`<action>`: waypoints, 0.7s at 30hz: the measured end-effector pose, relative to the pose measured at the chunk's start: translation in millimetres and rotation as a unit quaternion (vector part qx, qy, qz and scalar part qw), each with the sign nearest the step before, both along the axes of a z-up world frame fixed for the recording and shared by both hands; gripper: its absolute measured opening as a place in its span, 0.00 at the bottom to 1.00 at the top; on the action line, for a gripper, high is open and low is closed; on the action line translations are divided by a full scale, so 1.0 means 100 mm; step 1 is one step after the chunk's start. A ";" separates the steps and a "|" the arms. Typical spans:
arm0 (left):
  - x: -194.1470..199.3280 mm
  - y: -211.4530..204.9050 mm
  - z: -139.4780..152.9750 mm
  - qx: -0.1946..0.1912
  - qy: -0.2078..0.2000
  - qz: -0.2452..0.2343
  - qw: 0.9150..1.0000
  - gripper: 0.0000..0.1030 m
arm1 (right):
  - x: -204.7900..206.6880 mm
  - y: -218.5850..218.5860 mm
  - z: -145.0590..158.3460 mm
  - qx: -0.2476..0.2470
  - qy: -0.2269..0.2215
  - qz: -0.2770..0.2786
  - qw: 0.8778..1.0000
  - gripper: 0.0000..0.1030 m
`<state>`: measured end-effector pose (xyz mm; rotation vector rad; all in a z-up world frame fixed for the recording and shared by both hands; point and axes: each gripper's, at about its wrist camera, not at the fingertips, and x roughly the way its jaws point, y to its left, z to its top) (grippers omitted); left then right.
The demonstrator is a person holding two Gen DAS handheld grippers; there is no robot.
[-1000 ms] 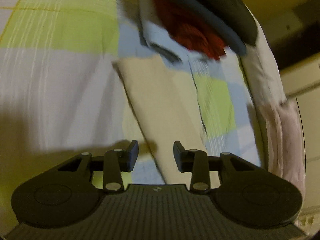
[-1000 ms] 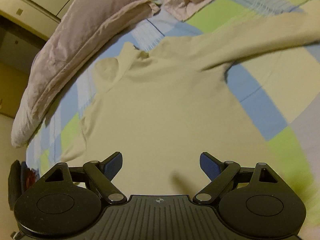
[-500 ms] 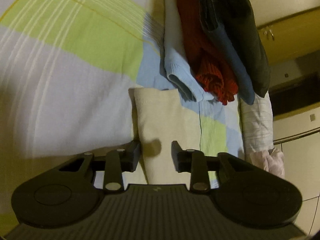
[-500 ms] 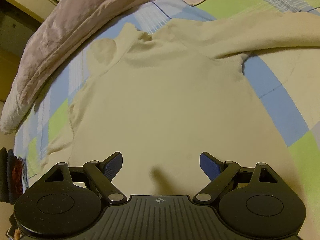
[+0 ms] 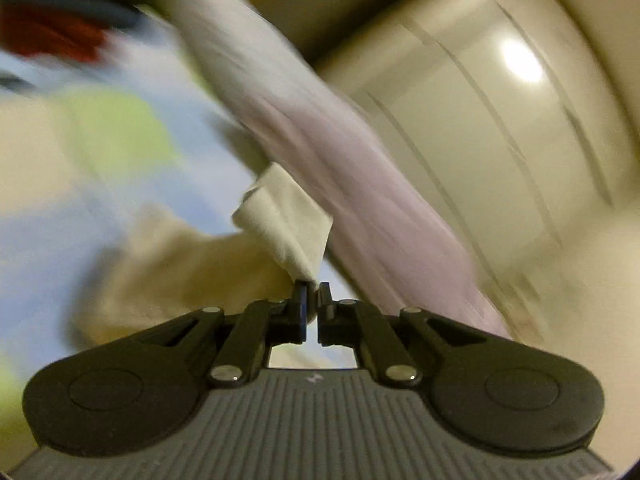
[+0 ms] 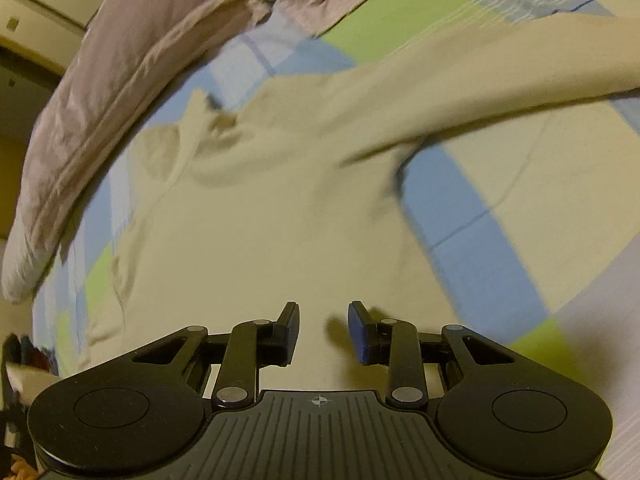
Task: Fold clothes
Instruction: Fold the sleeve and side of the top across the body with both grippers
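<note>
Cream sweater (image 6: 280, 216) cuff pinched in left claw (image 5: 311, 286), no writing legible

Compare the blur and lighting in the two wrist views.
Left wrist view: heavy motion smear over bedding, only the left hand-held gripper and pinched cream sleeve sharp; lamp glare on the wall. Right wrist view: milder blur, cream sweater readable, dim yellowish light.

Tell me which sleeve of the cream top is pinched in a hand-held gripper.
The sleeve cuff in the left hand-held gripper, lifted off the bed. The other sleeve lies stretched flat on the checked sheet, ungripped.
</note>
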<state>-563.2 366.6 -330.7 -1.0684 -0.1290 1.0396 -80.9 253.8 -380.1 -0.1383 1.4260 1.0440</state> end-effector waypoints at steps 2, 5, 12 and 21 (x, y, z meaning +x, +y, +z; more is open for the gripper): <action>0.70 -0.08 -0.11 -0.013 -0.010 -0.096 0.995 0.03 | 0.11 -0.02 0.05 0.013 -0.002 -0.001 1.000 0.31; 1.63 -0.22 -0.45 -0.065 0.016 -0.198 0.978 0.21 | 0.23 -0.01 0.07 0.032 0.005 -0.002 0.999 0.31; 1.85 -0.50 -0.77 -0.124 0.142 -0.225 0.956 0.21 | 0.46 -0.06 -0.08 0.057 0.069 -0.043 0.995 0.55; 1.30 -0.35 -0.74 -0.125 0.216 -0.189 0.950 0.21 | 0.05 0.31 -0.52 0.056 0.193 -0.021 0.979 0.46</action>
